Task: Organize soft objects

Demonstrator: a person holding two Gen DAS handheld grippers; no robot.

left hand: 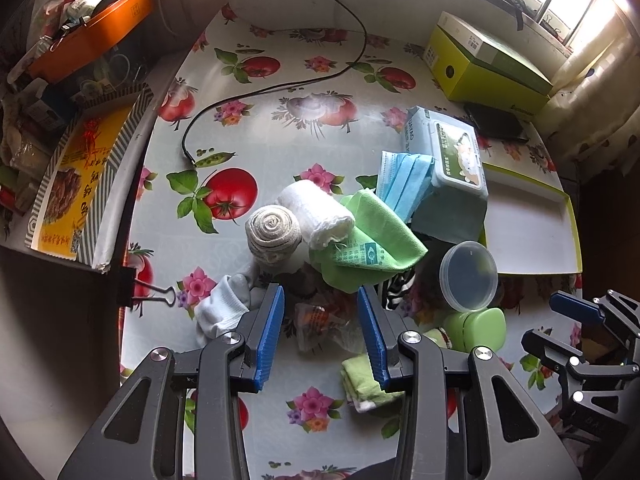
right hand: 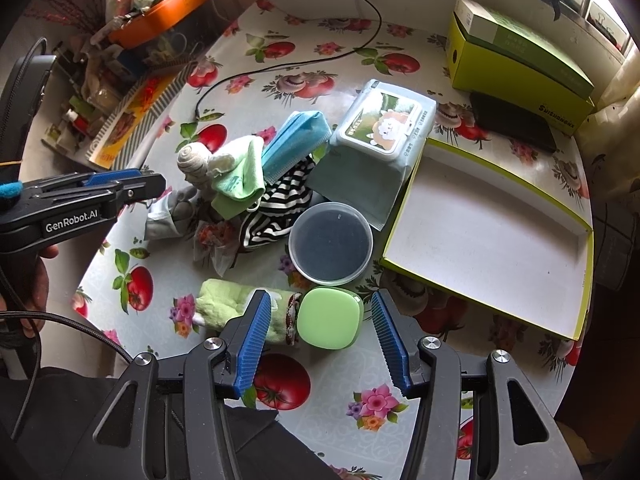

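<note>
A heap of soft things lies mid-table: a beige rolled bandage (left hand: 273,227), a white rolled towel (left hand: 316,208), a green cloth (left hand: 372,236), blue face masks (left hand: 406,182), a striped cloth (right hand: 276,212), a white-grey sock (left hand: 224,308) and a folded green towel (right hand: 236,310). My left gripper (left hand: 320,320) is open and empty above a crumpled plastic wrapper (left hand: 324,326). My right gripper (right hand: 318,336) is open and empty, its jaws either side of a green square case (right hand: 330,318). The left gripper also shows in the right wrist view (right hand: 136,184).
An empty white tray with a lime rim (right hand: 492,224) lies at the right. A wet-wipes pack (right hand: 384,124), a round lidded tub (right hand: 330,244), a lime box (right hand: 516,60), a black cable (left hand: 280,84) and a binder clip (left hand: 144,294) are around. Cluttered shelves stand at the left.
</note>
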